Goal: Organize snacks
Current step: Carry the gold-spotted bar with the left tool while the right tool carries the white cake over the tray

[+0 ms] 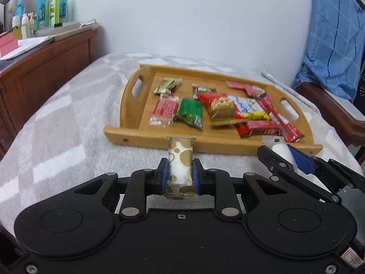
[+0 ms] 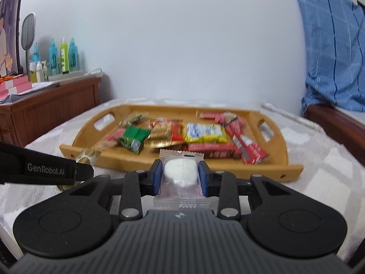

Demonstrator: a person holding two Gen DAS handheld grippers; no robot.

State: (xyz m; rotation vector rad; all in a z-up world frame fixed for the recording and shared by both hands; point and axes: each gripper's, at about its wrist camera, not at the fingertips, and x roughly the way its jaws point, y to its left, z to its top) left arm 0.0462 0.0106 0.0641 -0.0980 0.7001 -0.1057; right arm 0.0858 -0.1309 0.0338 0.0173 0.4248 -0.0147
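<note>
- At far left a reddish-brown wooden cabinet (image 1: 45,66) stands beside the bed; teal and lime-green plastic bottles (image 1: 52,6) line up on its top near the wall, with a pink box (image 1: 8,44) and loose white papers (image 1: 32,43) nearer the camera.
- A grey-and-white checked fleece blanket (image 1: 68,123) covers the surface on which everything rests.
- The left gripper (image 1: 181,173) has its blue pads clamped on a white snack wrapper with gold circles (image 1: 181,157), held upright just short of the tray's near wall.
- The light bamboo tray with cut-out handles (image 1: 136,134) sits on the blanket. Across its floor, left to right: a gold foil sachet (image 1: 167,85), a red-and-clear flat packet (image 1: 164,110), a green foil packet (image 1: 190,113), a red pouch with a tan picture (image 1: 219,107), a yellow-and-blue packet (image 1: 249,107), and red stick packs (image 1: 280,119) overlapping at the right end.
- The right gripper (image 2: 181,175) is pressed from both sides on a clear plastic wrapper holding a white lumpy sweet (image 2: 180,171), also just before the tray's near wall.
- A white rolled cloth (image 1: 287,89) lies on the blanket past the tray's right handle.
- At far right a blue checked cloth (image 1: 330,34) hangs over a dark wooden chair (image 1: 330,111).
</note>
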